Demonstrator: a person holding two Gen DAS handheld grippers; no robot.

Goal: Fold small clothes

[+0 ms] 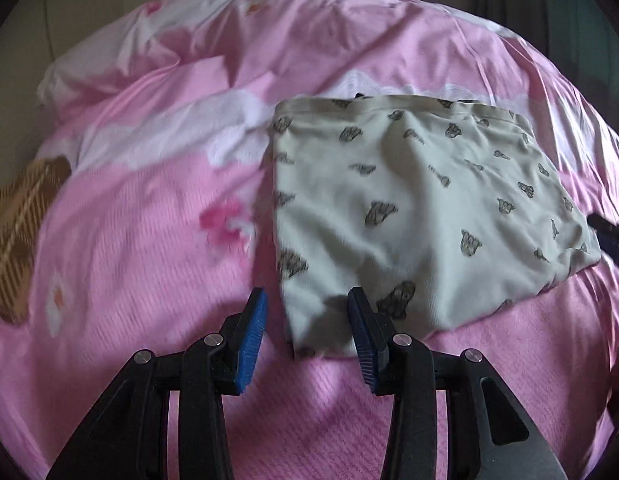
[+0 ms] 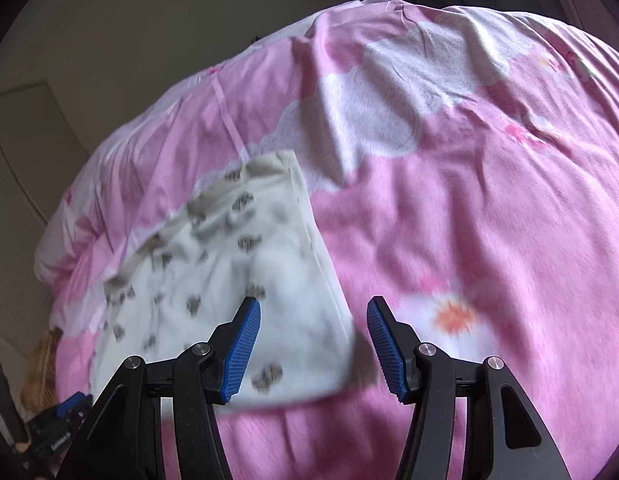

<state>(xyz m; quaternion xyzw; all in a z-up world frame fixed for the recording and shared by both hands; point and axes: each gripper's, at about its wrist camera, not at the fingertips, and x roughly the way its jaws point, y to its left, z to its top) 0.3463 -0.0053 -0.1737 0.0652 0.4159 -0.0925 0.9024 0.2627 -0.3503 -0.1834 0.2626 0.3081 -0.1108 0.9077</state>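
A small white garment with grey animal prints [image 1: 421, 208] lies folded flat on the pink bedspread [image 1: 149, 220]. My left gripper [image 1: 307, 300] is open and empty, hovering over the garment's near left corner. In the right wrist view the same garment [image 2: 229, 292] lies left of centre on the bedspread [image 2: 489, 220]. My right gripper [image 2: 313, 308] is open and empty above the garment's near right corner. The right gripper's dark tip [image 1: 607, 232] shows at the right edge of the left wrist view, and the left gripper [image 2: 57, 424] at the lower left of the right wrist view.
A brown plaid item [image 1: 17, 232] lies at the bed's left edge. A rumpled pink and white quilt [image 1: 169, 40] is heaped at the far side. A beige wall [image 2: 109, 40] lies beyond the bed. The views are motion-blurred.
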